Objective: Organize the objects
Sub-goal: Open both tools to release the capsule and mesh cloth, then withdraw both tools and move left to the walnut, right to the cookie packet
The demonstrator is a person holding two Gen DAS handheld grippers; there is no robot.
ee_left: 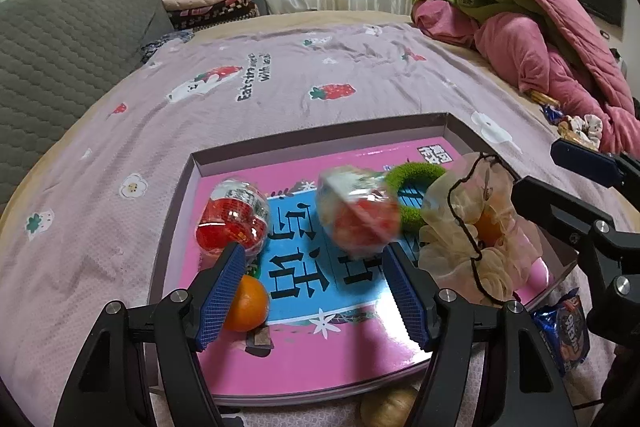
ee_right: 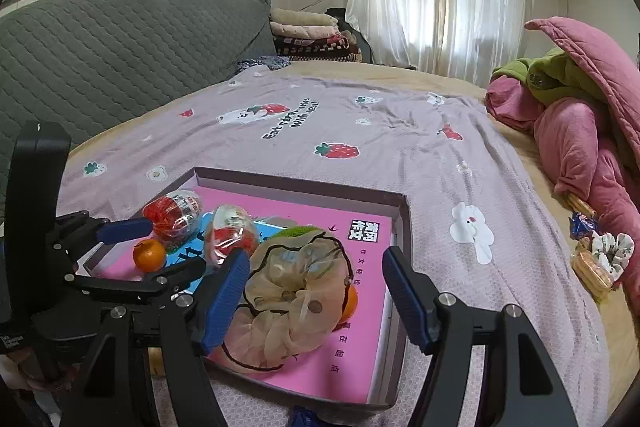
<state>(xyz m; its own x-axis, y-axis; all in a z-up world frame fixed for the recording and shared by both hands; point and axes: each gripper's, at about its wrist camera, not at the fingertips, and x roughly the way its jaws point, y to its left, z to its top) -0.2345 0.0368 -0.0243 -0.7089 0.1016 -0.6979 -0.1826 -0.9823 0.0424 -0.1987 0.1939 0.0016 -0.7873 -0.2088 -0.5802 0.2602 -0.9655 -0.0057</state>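
A shallow box (ee_left: 320,129) lies on the bed with a pink book (ee_left: 304,355) inside it. On the book lie a red jelly cup (ee_left: 232,215), an orange (ee_left: 246,303), a green scrunchie (ee_left: 416,195) and a beige scrunchie (ee_left: 476,227). A second jelly cup (ee_left: 358,215) looks blurred, just past the tips of my left gripper (ee_left: 316,291), which is open and grips nothing. My right gripper (ee_right: 316,291) is open over the beige scrunchie (ee_right: 296,287). Its left pad (ee_right: 224,295) touches the fabric; the right pad stands apart. A second orange (ee_right: 350,303) peeks from under that scrunchie.
A blue snack packet (ee_left: 564,327) lies beside the box's near right corner. More snacks and a white scrunchie (ee_right: 608,251) sit at the right by a pink quilt pile (ee_right: 580,147). A grey padded headboard (ee_right: 120,59) runs along the left. A beige round item (ee_left: 388,407) lies below the box.
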